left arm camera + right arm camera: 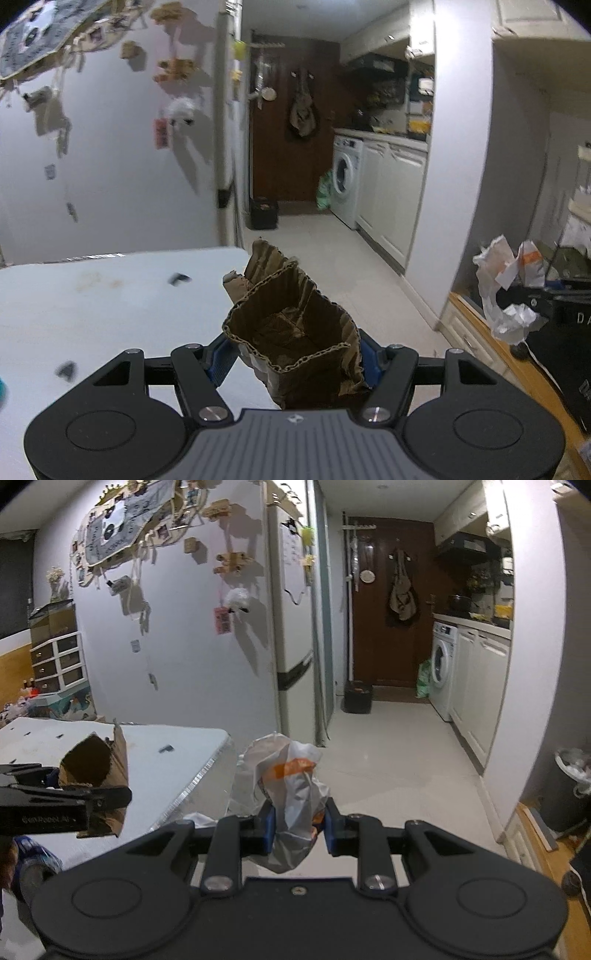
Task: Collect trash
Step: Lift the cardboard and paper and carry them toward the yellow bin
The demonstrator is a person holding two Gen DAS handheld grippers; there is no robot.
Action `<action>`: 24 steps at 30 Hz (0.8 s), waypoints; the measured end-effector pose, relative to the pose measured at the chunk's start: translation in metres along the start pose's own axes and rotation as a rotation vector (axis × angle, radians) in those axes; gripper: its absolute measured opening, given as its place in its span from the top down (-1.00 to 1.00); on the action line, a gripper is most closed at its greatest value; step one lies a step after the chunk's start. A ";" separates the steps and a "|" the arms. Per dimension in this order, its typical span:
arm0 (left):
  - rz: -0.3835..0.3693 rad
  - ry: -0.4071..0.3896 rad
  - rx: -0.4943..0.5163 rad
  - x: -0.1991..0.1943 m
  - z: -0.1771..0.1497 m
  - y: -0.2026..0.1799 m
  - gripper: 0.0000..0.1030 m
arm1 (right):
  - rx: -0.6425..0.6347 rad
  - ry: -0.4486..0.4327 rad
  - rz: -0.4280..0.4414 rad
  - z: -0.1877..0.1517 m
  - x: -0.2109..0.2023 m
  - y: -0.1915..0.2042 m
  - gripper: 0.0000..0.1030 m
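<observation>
Your left gripper [295, 354] has its jaws closed on the cardboard [291, 325], a torn, crumpled piece of corrugated board held up off the counter [110, 295] near its right edge. The jaws pinch it low down, and most of it stands above them, curled into a rough tube. It looks light and fairly stiff, but the flutes crush easily, so it may fold at the pinch and tip over; a hold across the doubled layers would probably be firmer than one on a single flap.

Your right gripper [300, 825] has its jaws closed on the wrapper [291, 786], a scrunched white bag or wrapper with an orange print, held in the air just off the counter's right edge. It looks very light, soft and slick, so it should squash flat and could slide out if the hold loosens. The bunched middle is likely the safest place to hold it, not a loose tail.

A bin [569, 786] stands well apart on the floor, at the right.
</observation>
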State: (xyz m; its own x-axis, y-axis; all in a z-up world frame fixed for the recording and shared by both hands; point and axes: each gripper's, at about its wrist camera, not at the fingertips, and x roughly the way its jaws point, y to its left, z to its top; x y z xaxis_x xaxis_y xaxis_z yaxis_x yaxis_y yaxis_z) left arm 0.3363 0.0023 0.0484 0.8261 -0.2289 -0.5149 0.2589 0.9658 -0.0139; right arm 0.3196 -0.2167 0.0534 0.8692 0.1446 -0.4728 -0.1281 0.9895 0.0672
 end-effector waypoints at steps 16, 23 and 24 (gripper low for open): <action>-0.108 0.085 0.076 0.024 -0.028 -0.093 -0.29 | 0.096 0.081 -0.092 -0.079 -0.017 -0.075 0.48; -0.111 0.148 0.095 0.043 -0.044 -0.120 -0.29 | 0.132 0.147 -0.102 -0.112 -0.004 -0.095 0.48; -0.110 0.161 0.101 0.048 -0.049 -0.124 -0.29 | 0.135 0.156 -0.103 -0.117 -0.002 -0.098 0.48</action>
State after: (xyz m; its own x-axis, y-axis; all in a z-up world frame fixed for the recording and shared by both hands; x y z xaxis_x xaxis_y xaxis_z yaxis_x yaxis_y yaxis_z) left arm 0.3194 -0.1225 -0.0161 0.7017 -0.3016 -0.6455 0.3982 0.9173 0.0043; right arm 0.2745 -0.3137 -0.0550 0.7886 0.0507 -0.6128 0.0321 0.9918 0.1234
